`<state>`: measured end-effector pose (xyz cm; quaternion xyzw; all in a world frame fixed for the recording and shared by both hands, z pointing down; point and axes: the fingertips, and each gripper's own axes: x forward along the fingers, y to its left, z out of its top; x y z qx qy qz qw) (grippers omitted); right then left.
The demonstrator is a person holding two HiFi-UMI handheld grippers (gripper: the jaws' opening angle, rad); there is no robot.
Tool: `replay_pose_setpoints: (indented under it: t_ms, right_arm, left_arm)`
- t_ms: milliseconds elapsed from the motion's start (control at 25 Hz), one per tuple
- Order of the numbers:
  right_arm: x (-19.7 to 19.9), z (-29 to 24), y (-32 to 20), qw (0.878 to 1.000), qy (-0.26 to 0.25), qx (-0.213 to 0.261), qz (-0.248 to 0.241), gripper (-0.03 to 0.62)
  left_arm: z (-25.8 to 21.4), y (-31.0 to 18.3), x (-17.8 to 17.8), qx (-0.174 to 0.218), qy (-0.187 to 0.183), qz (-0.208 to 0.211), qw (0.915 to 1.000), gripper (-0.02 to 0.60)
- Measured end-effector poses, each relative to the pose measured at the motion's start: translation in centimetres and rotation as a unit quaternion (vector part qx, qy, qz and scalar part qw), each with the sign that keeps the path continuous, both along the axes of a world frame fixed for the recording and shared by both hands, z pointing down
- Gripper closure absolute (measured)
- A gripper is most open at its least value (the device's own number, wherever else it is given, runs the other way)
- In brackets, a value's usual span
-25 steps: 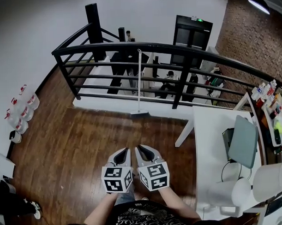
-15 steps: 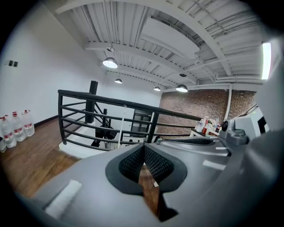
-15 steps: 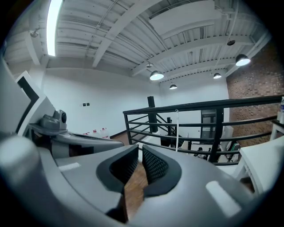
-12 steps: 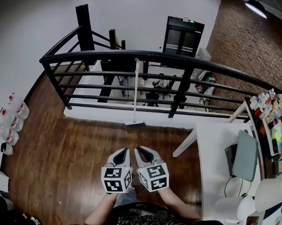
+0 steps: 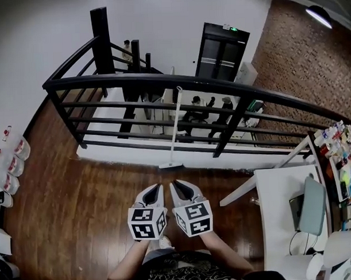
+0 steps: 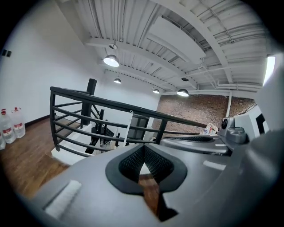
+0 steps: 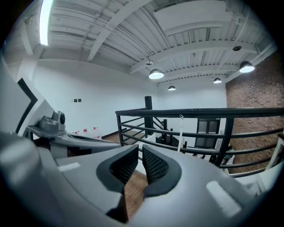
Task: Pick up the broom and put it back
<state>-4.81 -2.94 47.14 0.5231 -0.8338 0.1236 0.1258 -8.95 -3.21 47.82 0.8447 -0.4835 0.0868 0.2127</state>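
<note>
The broom (image 5: 175, 128) stands upright against the black railing (image 5: 162, 82), its white handle leaning on the top rail and its flat head (image 5: 170, 165) on the wood floor. Its handle shows in the left gripper view (image 6: 128, 126) and in the right gripper view (image 7: 180, 133), well ahead of the jaws. My left gripper (image 5: 157, 189) and right gripper (image 5: 177, 186) are held side by side in front of the person, a step short of the broom's head. Both are shut with nothing between the pads (image 6: 153, 162) (image 7: 153, 166).
Beyond the railing the floor drops to a lower level with people and furniture. A white table (image 5: 280, 184) with a monitor (image 5: 311, 198) stands at the right, and a cluttered shelf (image 5: 342, 148) behind it. Water bottles (image 5: 9, 165) line the left wall.
The person has walked toward the railing, so the rail and broom sit closer and the table has slid off to the right. Both grippers stay shut, side by side.
</note>
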Motion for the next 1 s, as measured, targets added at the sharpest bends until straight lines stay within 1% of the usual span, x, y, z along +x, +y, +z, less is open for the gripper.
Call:
replay_pose_setpoints:
  t_ms: [200, 400, 720, 1000]
  right_arm:
    - [-0.9, 0.0, -2.6, 1.0, 0.003, 0.001, 0.005, 0.583]
    - [-1.1, -0.1, -5.1, 1.0, -0.004, 0.004, 0.013, 0.583]
    - [0.3, 0.1, -10.5, 0.999, -0.019, 0.009, 0.025, 0.583]
    - [1.8, 0.3, -17.0, 0.999, -0.029, 0.017, 0.025, 0.583]
  left_arm:
    - [-0.2, -2.8, -0.7, 0.004, 0.004, 0.01, 0.9999, 0.577]
    - [-0.6, -5.3, -0.7, 0.013, -0.002, 0.021, 0.9997, 0.577]
    - [-0.9, -10.6, 0.6, 0.022, -0.016, 0.032, 0.9991, 0.577]
    - [-0.3, -16.4, 1.7, 0.018, -0.027, 0.031, 0.999, 0.577]
